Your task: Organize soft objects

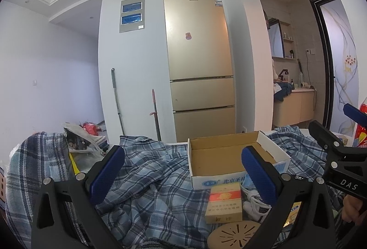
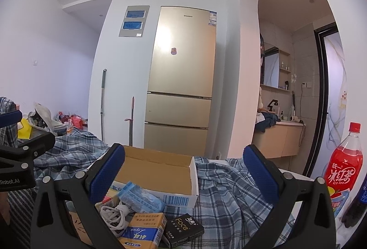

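2 tools, left (image 1: 183, 171) and right (image 2: 183, 171), hover wide open and empty, apparently poised to tidy; the rumpled blue plaid cloth (image 1: 146, 171) sprawls around the open cardboard box (image 1: 220, 157) at 12 o'clock.

Colours and patterns around the open box

The box (image 2: 158, 174) is brown inside with white walls; the cloth (image 2: 231, 194) under it is blue-and-white plaid; behind it stands a gold fridge (image 2: 183, 79); right of it, a red bottle (image 2: 344, 168) with red cap.
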Demonstrator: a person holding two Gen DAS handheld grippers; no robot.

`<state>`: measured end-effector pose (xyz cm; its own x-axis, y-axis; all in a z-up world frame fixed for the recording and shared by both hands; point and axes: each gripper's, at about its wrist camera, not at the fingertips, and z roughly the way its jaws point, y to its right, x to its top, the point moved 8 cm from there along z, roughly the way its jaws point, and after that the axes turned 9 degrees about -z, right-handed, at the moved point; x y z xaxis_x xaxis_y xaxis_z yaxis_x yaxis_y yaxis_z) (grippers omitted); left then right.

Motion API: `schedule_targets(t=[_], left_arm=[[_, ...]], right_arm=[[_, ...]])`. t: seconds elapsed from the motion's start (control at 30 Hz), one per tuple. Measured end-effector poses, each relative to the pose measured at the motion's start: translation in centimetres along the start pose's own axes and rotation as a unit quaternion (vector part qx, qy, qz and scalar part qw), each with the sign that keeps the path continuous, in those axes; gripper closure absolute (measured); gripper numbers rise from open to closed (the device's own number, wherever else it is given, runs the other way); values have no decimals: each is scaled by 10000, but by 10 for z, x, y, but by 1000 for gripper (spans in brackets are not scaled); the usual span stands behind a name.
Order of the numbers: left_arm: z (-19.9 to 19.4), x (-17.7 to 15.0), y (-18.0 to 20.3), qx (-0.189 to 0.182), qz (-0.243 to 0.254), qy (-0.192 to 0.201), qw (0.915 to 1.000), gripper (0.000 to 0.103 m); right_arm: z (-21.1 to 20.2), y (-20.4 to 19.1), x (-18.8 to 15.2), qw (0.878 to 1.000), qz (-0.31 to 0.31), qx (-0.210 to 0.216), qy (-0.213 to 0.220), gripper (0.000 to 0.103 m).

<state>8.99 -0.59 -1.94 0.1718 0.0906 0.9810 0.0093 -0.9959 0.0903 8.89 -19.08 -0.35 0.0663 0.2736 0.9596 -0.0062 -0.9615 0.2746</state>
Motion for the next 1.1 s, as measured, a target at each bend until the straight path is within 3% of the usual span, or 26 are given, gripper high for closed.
schedule_targets(t=[0.37, 0.53, 0.9, 1.1], left_arm=[[-11, 8, 4, -186, 106, 6, 9998, 0], [-14, 13, -2, -183, -91, -91, 9998, 0], [-20, 19, -8, -205, -162, -260, 9993, 0], [-19, 15, -4, -233, -89, -375, 9990, 0]], right_arm=[[-6, 6, 11, 9999, 101, -53, 54, 0], [-8, 8, 16, 9998, 154, 81, 5, 0], [-8, 8, 14, 9969, 225, 472, -581, 0], [-7, 12, 10, 9961, 291, 476, -689, 0]])
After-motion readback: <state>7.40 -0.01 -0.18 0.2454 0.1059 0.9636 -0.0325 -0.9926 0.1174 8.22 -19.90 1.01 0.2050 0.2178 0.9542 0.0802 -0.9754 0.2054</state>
